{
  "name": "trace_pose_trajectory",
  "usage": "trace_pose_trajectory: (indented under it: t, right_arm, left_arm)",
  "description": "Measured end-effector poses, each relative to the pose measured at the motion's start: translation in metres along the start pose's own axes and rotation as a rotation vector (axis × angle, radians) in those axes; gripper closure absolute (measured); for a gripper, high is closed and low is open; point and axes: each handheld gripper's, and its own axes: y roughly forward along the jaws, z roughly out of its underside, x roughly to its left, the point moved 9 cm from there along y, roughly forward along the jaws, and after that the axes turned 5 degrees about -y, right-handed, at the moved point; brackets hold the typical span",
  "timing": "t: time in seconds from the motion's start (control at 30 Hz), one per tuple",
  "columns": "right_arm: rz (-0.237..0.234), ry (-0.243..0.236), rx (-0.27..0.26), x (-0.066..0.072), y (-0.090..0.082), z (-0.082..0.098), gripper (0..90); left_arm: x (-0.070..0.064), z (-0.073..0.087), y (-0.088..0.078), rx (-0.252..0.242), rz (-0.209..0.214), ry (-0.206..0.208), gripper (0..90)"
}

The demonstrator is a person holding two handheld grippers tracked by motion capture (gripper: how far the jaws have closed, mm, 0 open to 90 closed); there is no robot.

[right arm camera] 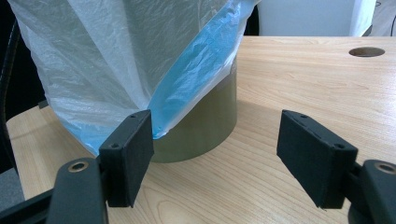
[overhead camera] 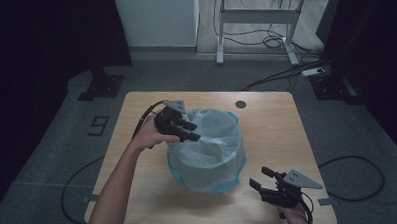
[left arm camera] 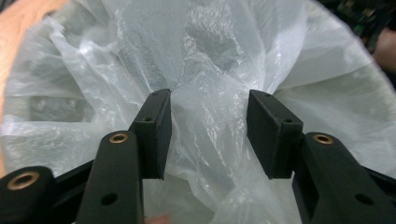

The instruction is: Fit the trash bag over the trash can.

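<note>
Item: translucent plastic bag (overhead camera: 208, 147) lining a round bin (right arm camera: 205, 126), mid-tabletop (overhead camera: 276, 124). My left claw (overhead camera: 190, 131) sits at its rim, jaws apart with a bunched fold of film between them, not pinched. My right claw (overhead camera: 261, 177) rests nearby, jaws wide, nothing between them.

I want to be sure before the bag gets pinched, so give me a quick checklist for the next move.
1. Left hand-held gripper at the plastic bag rim: ok.
2. Film between its jaws: ok, a bunched fold sits there.
3. Pads pressing on the film: not ok, gaps remain.
4. Right hand-held gripper clear of the bag: ok, open beside it.
5. Bin upright on the table: ok.
6. Bag fully seated around the rim: cannot tell.
</note>
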Motion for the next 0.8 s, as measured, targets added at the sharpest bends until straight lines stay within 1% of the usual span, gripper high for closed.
trace_pose_trajectory:
  t: [0.1,0.13,0.23,0.3,0.4,0.47,0.53,0.6,0.73,0.8]
  right_arm:
    - [0.001,0.001,-0.001,0.000,-0.001,0.000,26.6]
    - [0.002,0.001,0.000,0.000,-0.001,0.000,26.6]
    - [0.002,-0.002,0.003,0.000,0.000,0.000,26.7]
    - [0.002,-0.005,0.006,0.000,0.000,0.000,26.9]
    - [0.002,-0.007,0.010,0.000,0.000,0.001,26.9]
    - [0.002,-0.008,0.013,0.000,0.000,0.001,27.0]
    - [0.004,-0.009,0.014,0.000,0.000,0.001,27.0]
    - [0.006,-0.009,0.012,0.000,-0.001,0.001,27.0]
    - [0.009,-0.006,0.010,-0.001,-0.002,0.001,27.0]
    - [0.010,-0.004,0.010,-0.002,-0.002,0.001,27.0]
  left_arm:
    - [0.000,0.003,0.006,0.048,-0.016,0.008,51.0]
    - [0.000,0.004,0.009,0.072,-0.024,0.012,50.8]
    - [-0.001,0.006,0.015,0.114,-0.037,0.022,50.4]
    - [-0.002,0.007,0.019,0.150,-0.053,0.030,50.1]
    - [-0.002,0.009,0.023,0.189,-0.074,0.042,49.2]
    - [-0.003,0.009,0.025,0.198,-0.080,0.046,48.0]
    - [-0.003,0.008,0.023,0.187,-0.080,0.047,46.1]
    - [-0.004,0.007,0.019,0.158,-0.081,0.045,43.9]
    - [-0.006,0.000,-0.003,0.045,-0.063,0.033,42.1]
    - [-0.007,-0.001,-0.013,0.010,-0.055,0.026,42.0]
